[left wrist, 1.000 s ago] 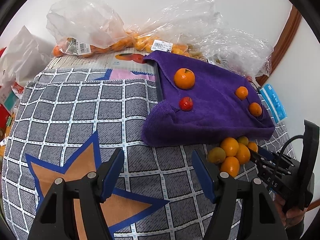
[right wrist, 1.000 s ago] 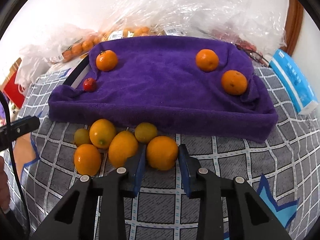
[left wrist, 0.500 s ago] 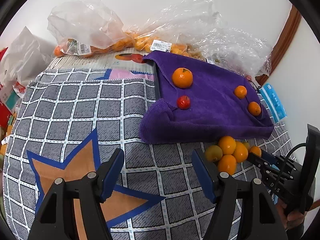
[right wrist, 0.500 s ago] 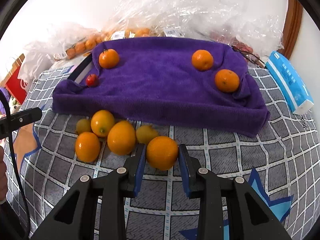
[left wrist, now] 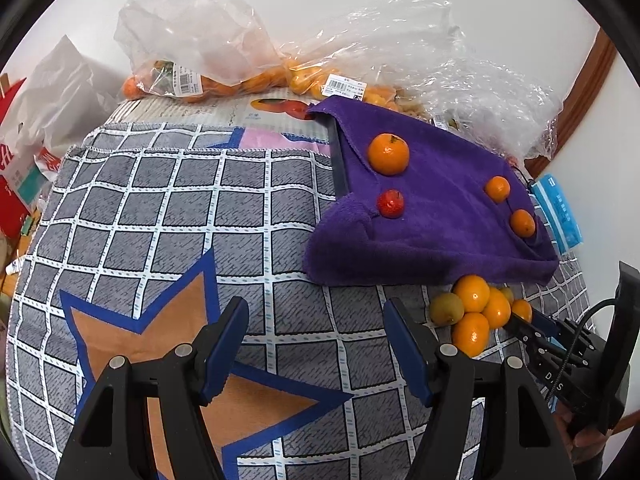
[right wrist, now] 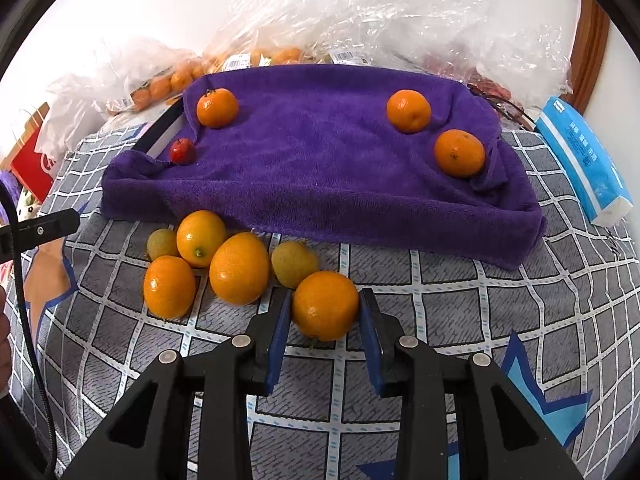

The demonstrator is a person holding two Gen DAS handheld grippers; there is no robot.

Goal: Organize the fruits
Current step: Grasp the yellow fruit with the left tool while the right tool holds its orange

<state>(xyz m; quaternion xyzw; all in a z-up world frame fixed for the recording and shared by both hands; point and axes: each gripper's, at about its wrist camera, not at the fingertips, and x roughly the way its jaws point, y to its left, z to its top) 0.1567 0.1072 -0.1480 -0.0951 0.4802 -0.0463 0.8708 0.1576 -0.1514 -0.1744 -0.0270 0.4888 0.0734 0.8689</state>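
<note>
Nearest the right wrist camera, the right gripper clamps an orange (low over the checked cloth); the left gripper gapes empty; loose fruit beyond could roll if nudged; farther, a purple towel.

Little is reading clearly here. In the left wrist view, white letters "D" and "S" are showing on the black body of the right claw, with something unreadable between them. White price stickers with barcodes are sitting on the clear plastic fruit bags along the far edge of the counter, but their print is too small to make out. The blue tissue pack at the right edge is carrying white characters, and the red bag at the left edge is showing white lettering, both unreadable.
</note>
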